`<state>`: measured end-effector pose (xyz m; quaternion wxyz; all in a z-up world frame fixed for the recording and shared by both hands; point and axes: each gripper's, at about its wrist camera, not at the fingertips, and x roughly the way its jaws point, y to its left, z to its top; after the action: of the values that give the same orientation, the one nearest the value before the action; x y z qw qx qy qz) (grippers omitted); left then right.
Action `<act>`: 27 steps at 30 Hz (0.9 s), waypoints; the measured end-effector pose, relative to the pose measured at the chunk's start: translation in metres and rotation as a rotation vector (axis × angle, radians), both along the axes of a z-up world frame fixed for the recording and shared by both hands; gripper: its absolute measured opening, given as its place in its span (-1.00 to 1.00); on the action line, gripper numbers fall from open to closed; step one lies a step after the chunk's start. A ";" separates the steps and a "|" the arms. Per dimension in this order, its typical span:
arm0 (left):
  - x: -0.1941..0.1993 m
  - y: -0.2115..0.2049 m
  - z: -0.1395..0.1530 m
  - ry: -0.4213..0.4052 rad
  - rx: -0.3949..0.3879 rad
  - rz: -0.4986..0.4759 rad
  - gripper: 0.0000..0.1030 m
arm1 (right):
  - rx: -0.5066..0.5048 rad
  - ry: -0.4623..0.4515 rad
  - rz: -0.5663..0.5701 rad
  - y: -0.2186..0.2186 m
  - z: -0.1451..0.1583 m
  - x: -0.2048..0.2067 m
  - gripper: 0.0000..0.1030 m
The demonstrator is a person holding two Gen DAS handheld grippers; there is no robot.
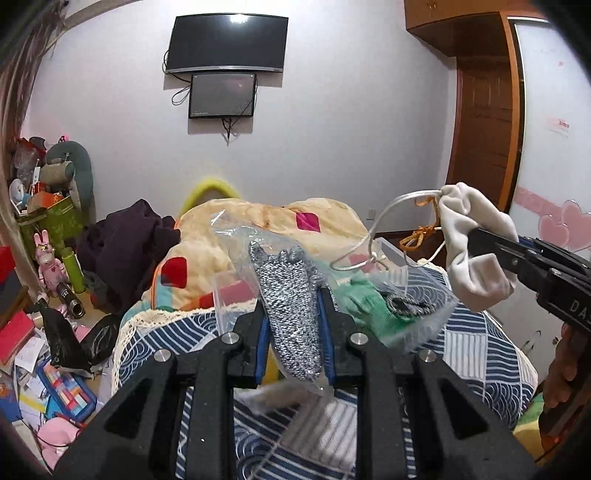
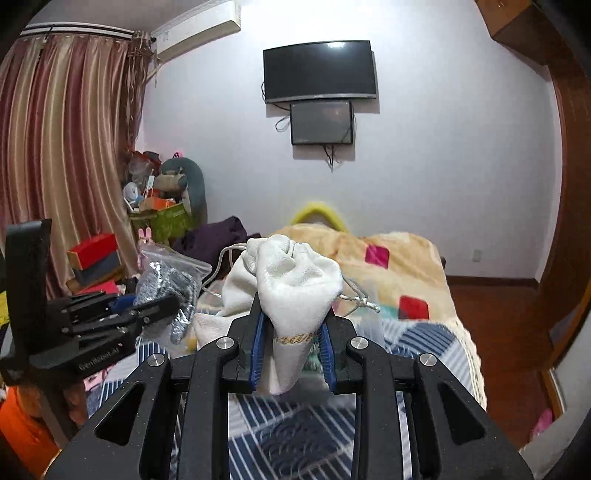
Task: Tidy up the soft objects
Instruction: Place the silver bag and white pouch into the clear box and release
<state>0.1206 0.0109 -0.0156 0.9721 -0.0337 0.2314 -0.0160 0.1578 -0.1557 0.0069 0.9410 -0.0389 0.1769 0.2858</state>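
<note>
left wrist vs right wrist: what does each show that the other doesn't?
Only left wrist: green item inside the clear zip bag, wooden door, floor clutter with a pink rabbit figure.

Only right wrist: striped curtain, air conditioner, gold lettering on the white drawstring pouch.

Both: left gripper shut on the zip bag with its grey knit item, right gripper shut on the pouch, two wall screens, the bed's quilt.

Two screens (image 1: pixel 226 38) hang on the wall — one below the other. Striped curtains (image 2: pixel 62 147) hang left; a wooden door (image 1: pixel 484 122) stands right.
</note>
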 end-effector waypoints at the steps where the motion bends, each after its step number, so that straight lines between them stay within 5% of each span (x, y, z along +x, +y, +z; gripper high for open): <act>1: 0.004 0.001 0.000 0.002 -0.003 0.003 -0.55 | -0.004 0.000 -0.003 0.003 -0.001 0.003 -0.55; 21: 0.080 -0.019 -0.055 0.186 0.061 -0.012 -0.54 | -0.200 0.230 0.000 0.061 -0.075 0.063 -0.49; 27: 0.073 -0.015 -0.060 0.219 0.031 -0.014 -0.23 | -0.186 0.238 0.007 0.049 -0.068 0.052 -0.23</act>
<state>0.1938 -0.0043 -0.0757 0.9412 -0.0188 0.3369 -0.0155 0.2098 -0.1071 -0.0610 0.9048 -0.0922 0.3126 0.2739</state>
